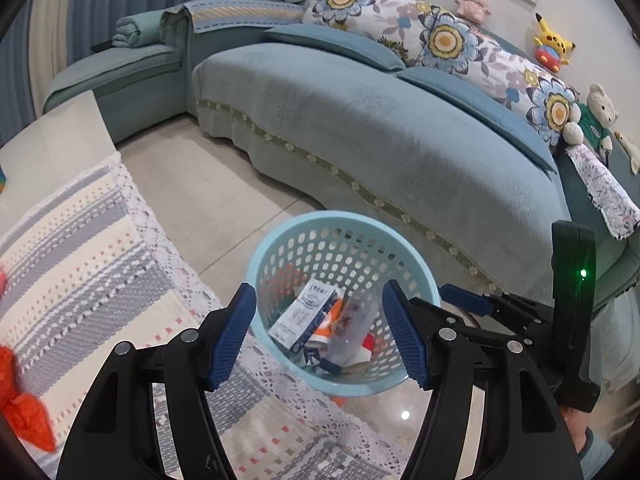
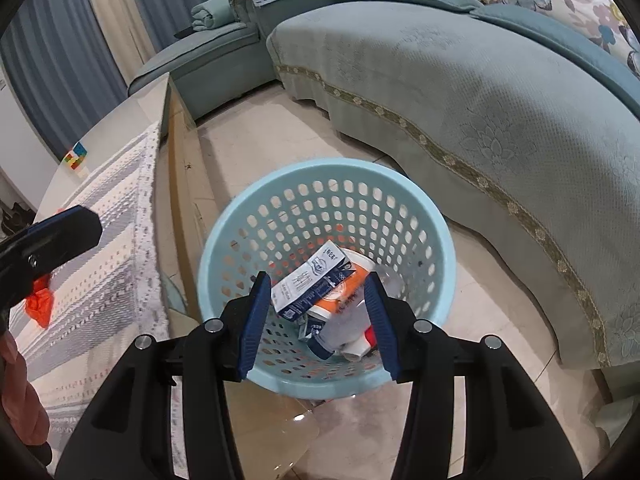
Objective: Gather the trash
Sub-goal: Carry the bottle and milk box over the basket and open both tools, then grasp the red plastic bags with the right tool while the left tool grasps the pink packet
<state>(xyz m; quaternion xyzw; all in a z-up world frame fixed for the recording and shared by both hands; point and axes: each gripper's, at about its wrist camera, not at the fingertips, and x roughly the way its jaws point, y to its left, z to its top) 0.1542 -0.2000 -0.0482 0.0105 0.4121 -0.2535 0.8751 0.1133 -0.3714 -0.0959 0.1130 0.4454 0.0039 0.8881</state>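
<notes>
1. My left hand-held gripper [image 1: 318, 334] hangs above the light blue perforated basket [image 1: 280, 248], its blue-padded jaws spread wide with nothing between them.
2. My right hand-held gripper [image 2: 318, 326] hangs over the same basket [image 2: 224, 232] from a slightly different angle, jaws also wide apart and holding nothing.
3. The basket stands on the pale tiled floor [image 1: 224, 184], just beside the edge of the desk and in front of the long teal sofa [image 1: 380, 128].
4. Inside the basket lies collected trash: a white and blue carton [image 2: 310, 280] leaning on top, an orange and white wrapper [image 2: 340, 296] under it, and a clear plastic bottle with a dark blue cap [image 2: 320, 346] near the bottom.
5. The desk is covered by a striped grey and cream woven cloth [image 1: 80, 264] with a lace border that hangs over the edge next to the basket.
6. A crumpled orange piece of trash [image 1: 24, 408] lies on the cloth near the left edge of the left wrist view, well apart from the basket.
7. A small multicoloured cube [image 2: 76, 157] sits on the bare desk beyond the cloth.
8. Soft toys, among them a yellow one [image 1: 550, 40], line the sofa back.
</notes>
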